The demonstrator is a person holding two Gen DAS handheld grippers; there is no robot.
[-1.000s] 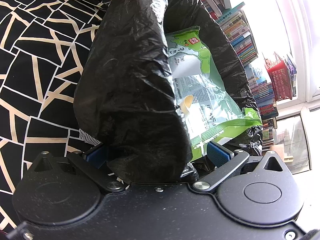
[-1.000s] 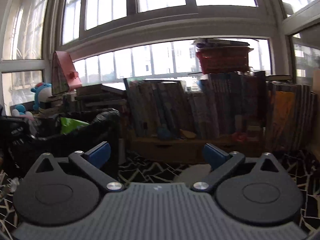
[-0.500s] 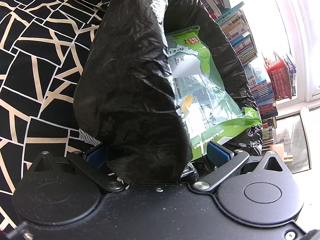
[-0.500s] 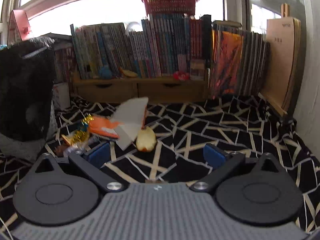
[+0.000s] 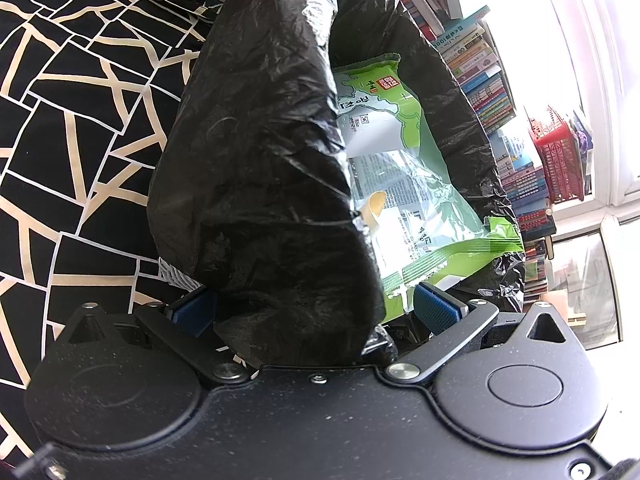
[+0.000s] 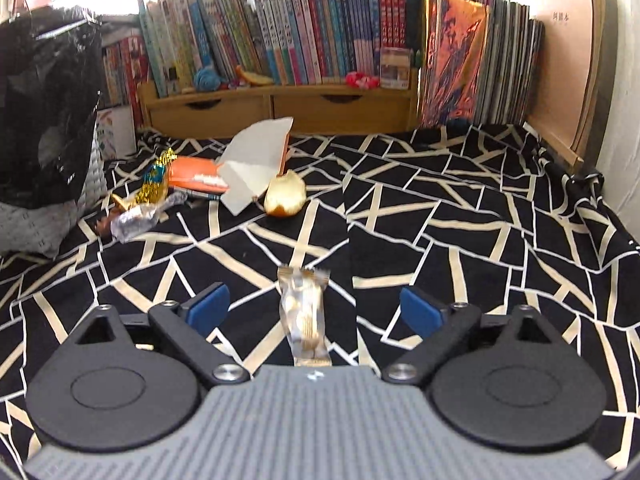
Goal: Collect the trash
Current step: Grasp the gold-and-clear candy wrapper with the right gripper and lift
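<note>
A black trash bag [image 5: 260, 160] fills the left wrist view, and a green snack packet [image 5: 404, 184] lies in its mouth. My left gripper [image 5: 314, 308] is open, with the bag's rim bunched between its wide-set fingers. In the right wrist view my right gripper [image 6: 314, 306] hangs open just above the black patterned cloth [image 6: 460, 220]. A small clear candy wrapper [image 6: 303, 300] lies between its fingers, touching neither. Farther off lie an apple core [image 6: 285, 199], a white folded paper [image 6: 256, 156], an orange packet [image 6: 196, 174], a gold-blue foil wrapper [image 6: 154, 180] and a silver foil wrapper [image 6: 138, 220].
The bag [image 6: 44, 120] lines a white bin [image 6: 36, 224] at the left of the right wrist view. A low wooden shelf [image 6: 280, 110] full of books closes the back. A board [image 6: 568, 72] leans at the right wall.
The right gripper has swung down from the windows and shelf toward the cloth, and the candy wrapper now lies between its fingers. The left gripper and the bag have not moved.
</note>
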